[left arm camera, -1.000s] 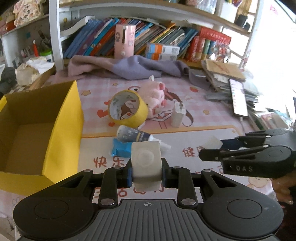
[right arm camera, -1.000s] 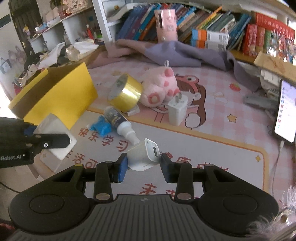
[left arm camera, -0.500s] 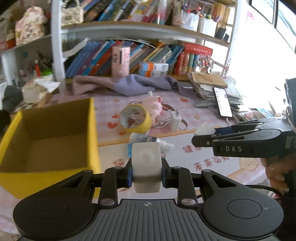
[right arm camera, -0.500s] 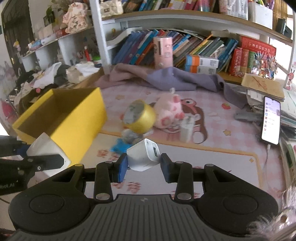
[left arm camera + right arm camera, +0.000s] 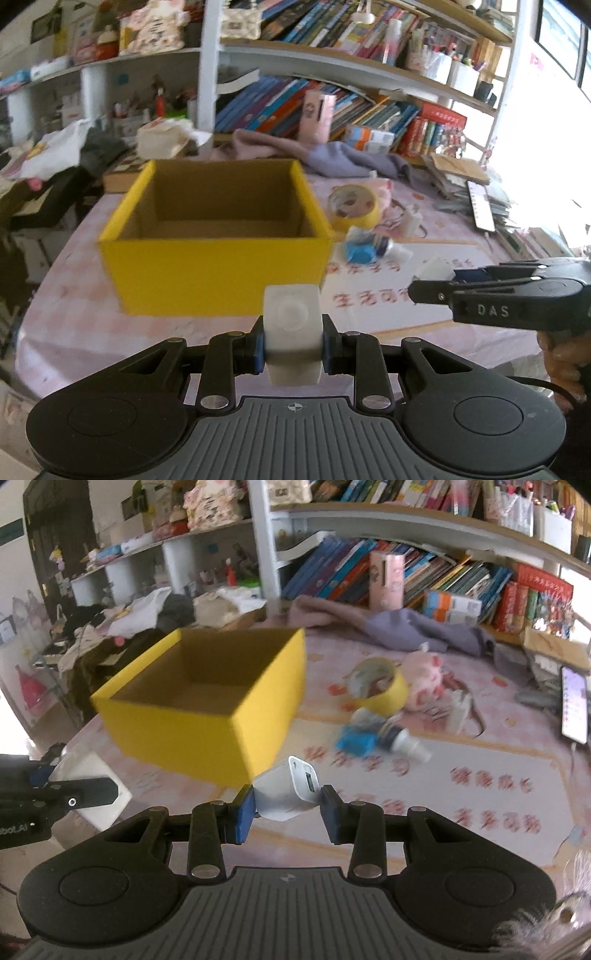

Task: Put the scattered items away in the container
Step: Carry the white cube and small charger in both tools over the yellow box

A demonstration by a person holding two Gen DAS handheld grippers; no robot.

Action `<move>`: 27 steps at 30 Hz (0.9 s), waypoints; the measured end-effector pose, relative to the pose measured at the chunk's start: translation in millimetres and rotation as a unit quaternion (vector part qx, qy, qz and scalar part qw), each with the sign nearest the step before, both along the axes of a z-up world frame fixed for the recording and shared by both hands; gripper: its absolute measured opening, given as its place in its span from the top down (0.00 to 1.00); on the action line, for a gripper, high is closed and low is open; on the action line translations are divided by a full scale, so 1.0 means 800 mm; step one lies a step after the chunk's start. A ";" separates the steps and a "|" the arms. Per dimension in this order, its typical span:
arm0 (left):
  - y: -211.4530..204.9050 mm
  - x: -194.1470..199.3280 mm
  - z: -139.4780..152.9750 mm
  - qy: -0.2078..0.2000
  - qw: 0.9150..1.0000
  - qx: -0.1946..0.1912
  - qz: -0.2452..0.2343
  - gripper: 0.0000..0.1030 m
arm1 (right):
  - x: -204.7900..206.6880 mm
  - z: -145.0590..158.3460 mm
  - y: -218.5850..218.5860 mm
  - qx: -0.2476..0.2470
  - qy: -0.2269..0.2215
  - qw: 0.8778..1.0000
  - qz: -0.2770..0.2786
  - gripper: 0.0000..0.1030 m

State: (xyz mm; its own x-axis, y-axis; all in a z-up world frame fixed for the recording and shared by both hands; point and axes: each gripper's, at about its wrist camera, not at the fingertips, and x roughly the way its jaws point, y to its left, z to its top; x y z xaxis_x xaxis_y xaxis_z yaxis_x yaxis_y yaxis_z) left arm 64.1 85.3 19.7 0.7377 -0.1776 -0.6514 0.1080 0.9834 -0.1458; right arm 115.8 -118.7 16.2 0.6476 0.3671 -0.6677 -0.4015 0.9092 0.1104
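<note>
Tongs, left point(image 5: 293, 341): clamped on a white rounded block point(image 5: 291, 332), held short of the near wall of the yellow box point(image 5: 214, 273). Tongs, right point(image 5: 287, 808): clamped on a white charger cube point(image 5: 286, 794), held off the box's near right corner. Box: open-topped, set on the desk point(image 5: 74, 332); nothing is seen inside it, so no item is judged delivered yet. Remaining, all lying on the desk to the right of the box: tape roll point(image 5: 352, 208), small bottle point(image 5: 397, 736), blue packet point(image 5: 354, 744), pink plush toy point(image 5: 424, 681), white plug adapter point(image 5: 460, 712). Two items in transit; five are judged outstanding.
</note>
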 end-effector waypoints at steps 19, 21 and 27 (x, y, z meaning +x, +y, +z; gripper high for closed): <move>0.055 -0.043 -0.011 0.008 0.999 -0.053 -0.001 0.75 | -0.054 0.012 0.082 -0.047 0.016 0.996 0.070 0.65; 0.060 -0.044 -0.014 0.014 0.998 -0.062 0.003 0.75 | -0.058 0.012 0.087 -0.053 0.014 0.995 0.079 0.65; 0.066 -0.043 -0.019 0.023 0.997 -0.075 0.009 0.75 | -0.058 0.005 0.092 -0.057 0.031 0.995 0.081 0.65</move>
